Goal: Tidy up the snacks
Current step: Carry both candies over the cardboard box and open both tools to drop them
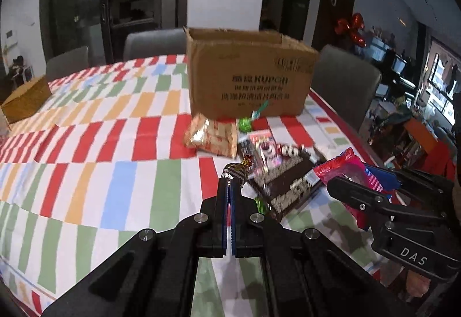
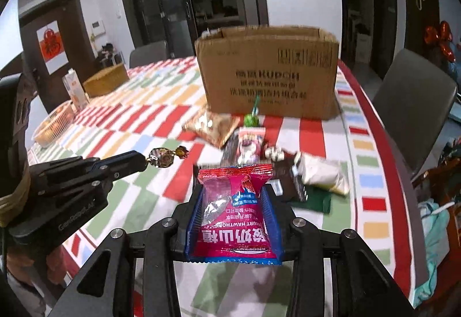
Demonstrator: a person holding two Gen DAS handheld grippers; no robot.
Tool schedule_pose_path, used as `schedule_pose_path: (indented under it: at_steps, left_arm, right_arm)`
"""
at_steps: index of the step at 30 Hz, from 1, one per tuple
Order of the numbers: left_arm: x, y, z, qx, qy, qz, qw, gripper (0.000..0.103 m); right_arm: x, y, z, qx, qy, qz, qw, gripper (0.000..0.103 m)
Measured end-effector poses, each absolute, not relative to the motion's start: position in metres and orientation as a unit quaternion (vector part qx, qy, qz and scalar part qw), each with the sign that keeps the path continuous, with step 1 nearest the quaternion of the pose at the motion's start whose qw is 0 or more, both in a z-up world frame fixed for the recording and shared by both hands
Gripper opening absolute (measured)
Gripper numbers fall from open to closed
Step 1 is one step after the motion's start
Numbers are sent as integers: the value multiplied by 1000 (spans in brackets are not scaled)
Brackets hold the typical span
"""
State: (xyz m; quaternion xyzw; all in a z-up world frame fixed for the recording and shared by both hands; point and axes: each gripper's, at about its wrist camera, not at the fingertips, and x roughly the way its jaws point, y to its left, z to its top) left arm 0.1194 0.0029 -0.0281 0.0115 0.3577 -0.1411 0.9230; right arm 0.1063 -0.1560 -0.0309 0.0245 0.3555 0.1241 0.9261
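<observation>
My left gripper (image 1: pixel 231 183) is shut on a small foil-wrapped candy (image 1: pixel 238 169), held above the checked tablecloth; it also shows in the right wrist view (image 2: pixel 163 157) at the left gripper's tip (image 2: pixel 142 160). My right gripper (image 2: pixel 234 196) is shut on a red snack packet (image 2: pixel 234 210); that packet shows in the left wrist view (image 1: pixel 350 173) too. An open cardboard box (image 1: pixel 247 77) stands upright on the table ahead. A pile of snacks lies in front of it: a gold bag (image 1: pixel 211 137), a green lollipop (image 1: pixel 245 124), a dark box (image 1: pixel 285 181).
A wicker box (image 1: pixel 27 99) sits at the far left of the table, with a carton (image 2: pixel 75 88) and a basket (image 2: pixel 53 124) near it. Grey chairs (image 1: pixel 344 83) stand around the table. The table's right edge (image 2: pixel 394 161) runs close to the pile.
</observation>
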Motion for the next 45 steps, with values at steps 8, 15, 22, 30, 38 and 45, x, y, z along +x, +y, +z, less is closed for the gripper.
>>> schedule_pose_path:
  at_steps: [8, 15, 22, 30, 38, 45]
  left_arm:
    - [134, -5, 0, -1, 339, -137, 931, 3]
    - [150, -15, 24, 2, 317, -142, 938, 3]
    - [178, -25, 46, 4, 292, -156, 943, 3]
    - [207, -35, 70, 18, 258, -154, 954, 3]
    - [252, -33, 90, 11, 258, -157, 953, 3]
    - [295, -38, 94, 10, 287, -161, 944, 3]
  right_arm:
    - [123, -164, -1, 32, 327, 136, 935, 40]
    - [142, -173, 19, 38, 305, 137, 942, 40]
    - [170, -184, 37, 43, 282, 132, 949, 40]
    - [197, -190, 68, 31, 245, 122, 961, 40]
    - [247, -198, 89, 32, 252, 122, 959, 40]
    - [290, -205, 88, 30, 288, 116, 950, 40]
